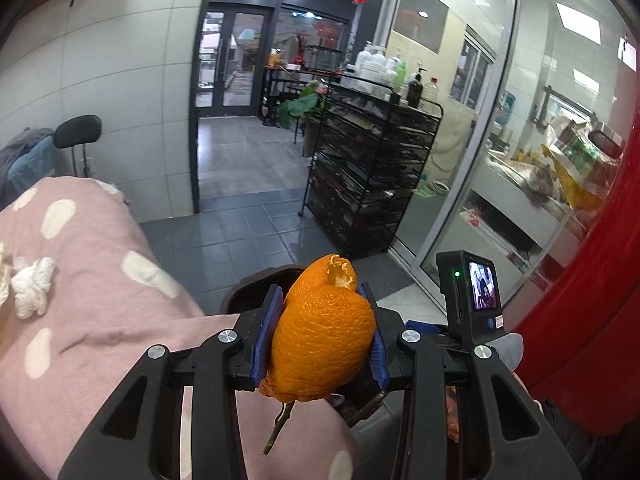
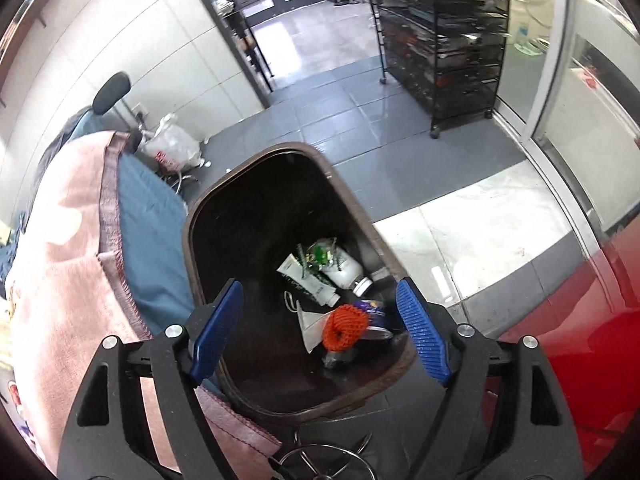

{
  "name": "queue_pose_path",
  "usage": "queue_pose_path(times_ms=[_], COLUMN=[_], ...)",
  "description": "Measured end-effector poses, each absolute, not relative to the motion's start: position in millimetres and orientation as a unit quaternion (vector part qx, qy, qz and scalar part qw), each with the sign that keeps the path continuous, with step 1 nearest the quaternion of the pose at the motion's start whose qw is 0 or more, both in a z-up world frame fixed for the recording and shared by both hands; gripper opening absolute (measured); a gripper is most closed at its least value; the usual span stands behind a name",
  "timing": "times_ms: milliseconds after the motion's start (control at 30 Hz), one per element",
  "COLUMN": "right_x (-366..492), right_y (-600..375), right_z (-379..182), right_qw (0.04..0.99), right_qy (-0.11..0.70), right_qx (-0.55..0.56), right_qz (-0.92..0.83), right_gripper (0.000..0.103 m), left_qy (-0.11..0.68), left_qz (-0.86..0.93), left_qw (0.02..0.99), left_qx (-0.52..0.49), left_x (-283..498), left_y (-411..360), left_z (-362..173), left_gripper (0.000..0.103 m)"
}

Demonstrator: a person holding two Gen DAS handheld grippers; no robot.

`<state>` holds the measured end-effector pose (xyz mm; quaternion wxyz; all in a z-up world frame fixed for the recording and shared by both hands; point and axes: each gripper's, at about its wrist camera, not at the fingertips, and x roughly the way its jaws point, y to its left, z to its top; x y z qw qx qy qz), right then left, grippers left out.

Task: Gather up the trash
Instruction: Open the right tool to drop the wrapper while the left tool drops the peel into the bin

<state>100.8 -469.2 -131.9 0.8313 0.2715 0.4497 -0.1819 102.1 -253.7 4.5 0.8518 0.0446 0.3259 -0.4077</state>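
Left gripper [image 1: 324, 332] clamped orange peel [image 1: 322, 336], right gripper [image 2: 320, 332] gaped empty over bin [image 2: 288, 152]; early release risked missing it.

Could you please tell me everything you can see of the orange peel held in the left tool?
The orange peel is a large curled piece of bright, dimpled rind, folded into a rough cup, with a torn edge at its top showing paler pith. It stands roughly upright, pinched from both sides between the blue ribbed pads of the left tool. A thin greenish twig hangs below it. Beneath and behind it lie a pink spotted blanket and a dark bin's rim.
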Motion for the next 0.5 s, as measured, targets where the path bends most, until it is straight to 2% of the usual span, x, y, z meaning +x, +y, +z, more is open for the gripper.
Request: queue_pose_path(times_ms=[500], right_x=[73.5], right_y=[-500.9], right_z=[-135.2], right_qw=[0.819], right_qy=[0.441], right_qx=[0.296], right_qz=[-0.217], right_gripper=[0.079], left_qy=[0.388], left_qz=[-0.433], left_qw=[0.810], left_qx=[0.080], left_x=[108.7], left_y=[-320.1], left_z=[-30.9], left_gripper=[0.038])
